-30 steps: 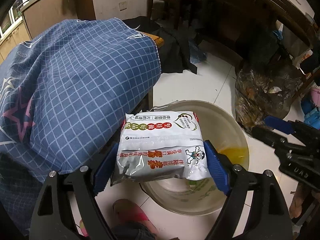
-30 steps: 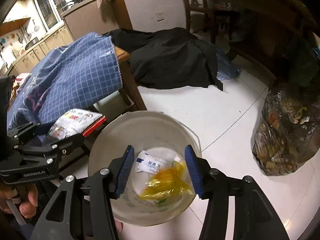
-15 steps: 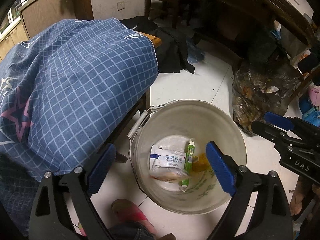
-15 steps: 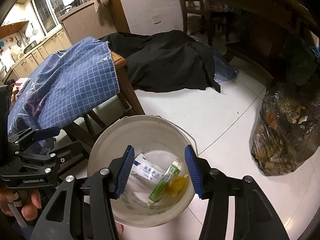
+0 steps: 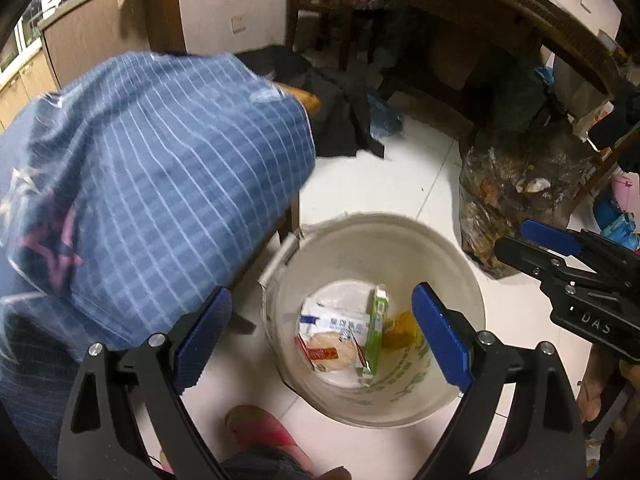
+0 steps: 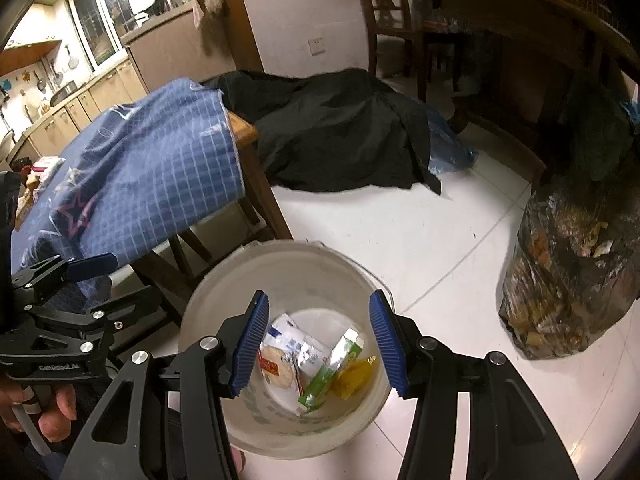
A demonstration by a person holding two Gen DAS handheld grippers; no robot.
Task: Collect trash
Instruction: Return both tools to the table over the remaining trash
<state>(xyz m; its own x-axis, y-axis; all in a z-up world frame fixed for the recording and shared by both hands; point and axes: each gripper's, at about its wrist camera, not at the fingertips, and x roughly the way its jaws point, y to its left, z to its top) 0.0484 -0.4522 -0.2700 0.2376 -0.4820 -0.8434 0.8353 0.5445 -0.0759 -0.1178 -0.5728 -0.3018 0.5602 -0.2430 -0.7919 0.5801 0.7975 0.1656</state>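
Observation:
A pale plastic bucket (image 5: 440, 264) stands on the white tiled floor. In it lie a snack packet (image 5: 330, 346), a white packet (image 5: 332, 320), a green carton (image 5: 376, 328) and a yellow wrapper (image 5: 402, 330). My left gripper (image 5: 320, 300) hangs open above the bucket with nothing between its fingers. My right gripper (image 6: 319, 308) is also over the bucket (image 6: 288, 248), its jaws opening and empty. Beneath it show the snack packet (image 6: 276, 366) and green carton (image 6: 332, 364). Each gripper appears in the other's view: the right gripper (image 5: 528, 244) at the right edge, the left gripper (image 6: 120, 280) at the left.
A wooden table under a blue checked cloth (image 5: 160, 168) stands just left of the bucket. A black cloth (image 6: 344, 136) lies on the floor behind. A full dark trash bag (image 6: 568, 280) sits to the right. A foot in a pink slipper (image 5: 260, 428) is near the bucket.
The snack packet that my left gripper held a second ago now lies in the bucket, and the left jaws stand wider. Both grippers have stayed over the bucket.

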